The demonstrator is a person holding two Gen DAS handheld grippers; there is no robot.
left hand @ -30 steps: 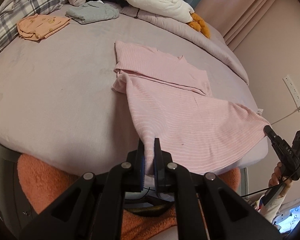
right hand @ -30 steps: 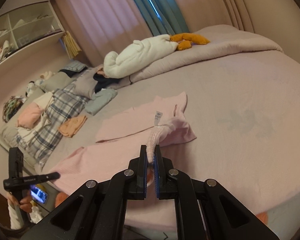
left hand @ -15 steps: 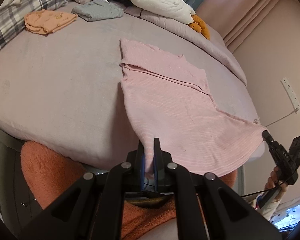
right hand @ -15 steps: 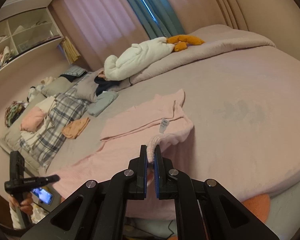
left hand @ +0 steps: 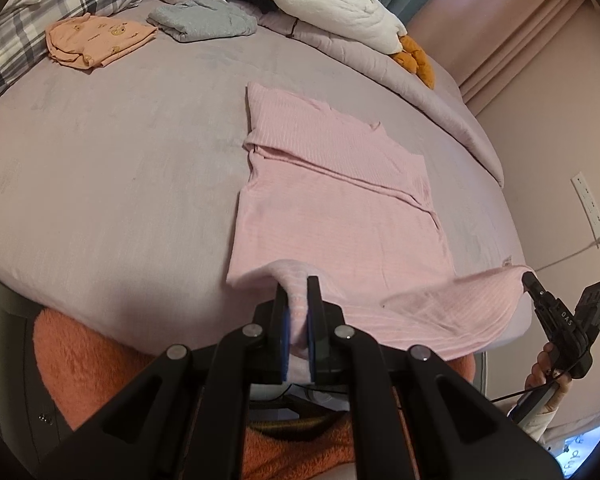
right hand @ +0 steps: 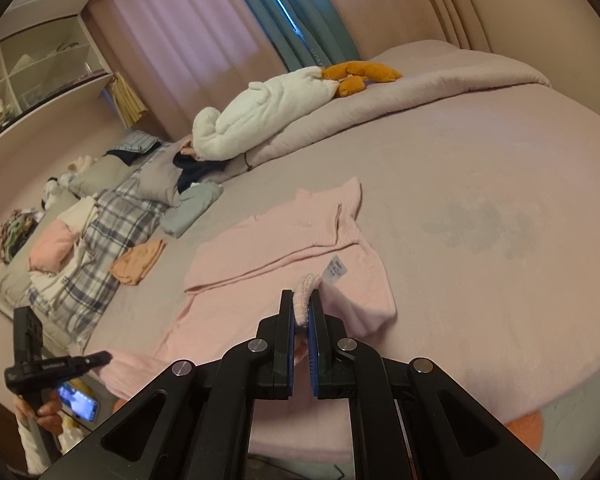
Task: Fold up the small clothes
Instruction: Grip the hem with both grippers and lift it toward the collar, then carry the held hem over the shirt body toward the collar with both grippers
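Left tool: clamped on the hem corner of the pink striped garment, fabric bunched between the blue pads. Right tool: clamped on the other hem corner, a thick ribbed roll pinched right at the tips.

Garment lies on the bed ahead of both tools, upper part flat with one fold line across it; near edge lifted, slack drooping between the two grips and over the bed's edge.

Risks, as judged:
- Right grip sits near the pad tips; a tug could pull the roll free.
- Uneven carry forward would skew the hem and leave the fold crooked.
- Sagging middle may drag and wrinkle the lower layer.
- Care label just beyond the right tool; could fold outward.
- Folded peach garment and grey one lie well ahead of the left tool; no interference likely.
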